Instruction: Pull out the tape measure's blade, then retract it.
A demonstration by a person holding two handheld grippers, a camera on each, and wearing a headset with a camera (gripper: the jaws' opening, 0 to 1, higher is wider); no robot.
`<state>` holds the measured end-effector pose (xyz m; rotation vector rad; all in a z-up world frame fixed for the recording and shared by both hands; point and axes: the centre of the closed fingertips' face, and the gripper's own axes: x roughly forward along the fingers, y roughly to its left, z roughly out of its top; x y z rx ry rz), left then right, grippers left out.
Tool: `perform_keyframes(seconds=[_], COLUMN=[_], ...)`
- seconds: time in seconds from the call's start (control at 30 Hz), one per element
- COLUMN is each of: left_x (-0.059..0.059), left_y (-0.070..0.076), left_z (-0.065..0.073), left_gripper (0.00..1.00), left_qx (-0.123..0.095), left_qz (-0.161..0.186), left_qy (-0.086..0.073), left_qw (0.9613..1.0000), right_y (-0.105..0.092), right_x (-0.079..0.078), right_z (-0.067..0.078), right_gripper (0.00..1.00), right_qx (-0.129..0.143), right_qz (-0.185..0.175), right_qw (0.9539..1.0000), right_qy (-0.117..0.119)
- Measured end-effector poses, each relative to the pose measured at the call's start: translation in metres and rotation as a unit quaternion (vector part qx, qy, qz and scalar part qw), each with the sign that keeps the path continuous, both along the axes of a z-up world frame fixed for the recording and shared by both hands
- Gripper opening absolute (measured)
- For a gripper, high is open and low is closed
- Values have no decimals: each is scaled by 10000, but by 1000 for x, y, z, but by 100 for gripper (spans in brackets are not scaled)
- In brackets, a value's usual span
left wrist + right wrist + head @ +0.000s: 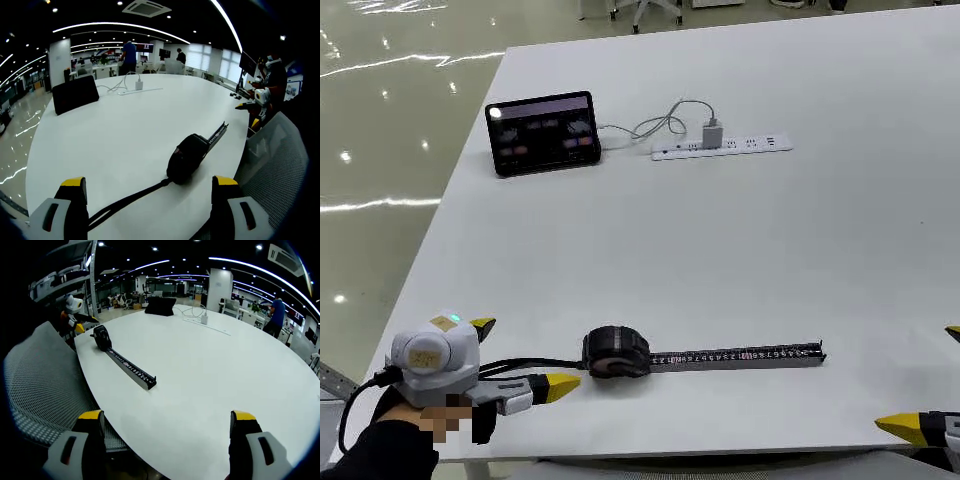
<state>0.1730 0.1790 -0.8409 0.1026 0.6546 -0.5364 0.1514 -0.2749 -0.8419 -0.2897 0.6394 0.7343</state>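
Tape measure [616, 351]: rounded black case, lower centre of the head view, lying on a smooth white table [720, 230]. Flat dark blade [740, 355] extended rightward along the surface, hooked end free; printed scale too small to read. Black strap [125, 202] trailing from the case toward the left gripper [523, 353]. Left gripper: grey body, yellow-tipped fingers spread wide, holding nothing, just left of the case. Right gripper [925, 380]: lower right corner, yellow tips apart, empty, well clear of the blade end. Upper left: dark glossy tablet [542, 132], screen text illegible; white cable [650, 125], charger [712, 132], white power strip [720, 147]. Grey mesh chair back [40, 385] at the table's near edge.
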Motion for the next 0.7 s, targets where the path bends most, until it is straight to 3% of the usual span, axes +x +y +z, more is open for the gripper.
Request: perform_keyframes(seconds=[0.07, 0.37, 0.7], left_x=[-2, -9, -7], left_y=[-1, -4, -13], left_z=[1, -4, 1], left_gripper=[100, 100, 100], left_qx=[19, -1, -87], left_qz=[-26, -75, -18], left_qy=[-1, 103, 189], left_qw=[10000, 9999, 9998], right_y=[-2, -7, -6], right_x=[0, 0, 0], right_z=[4, 6, 7], right_gripper=[100, 100, 100], right_qx=[88, 32, 89], right_qz=[-72, -71, -66], right_qw=[9999, 10000, 9999], right_qy=[-17, -35, 13])
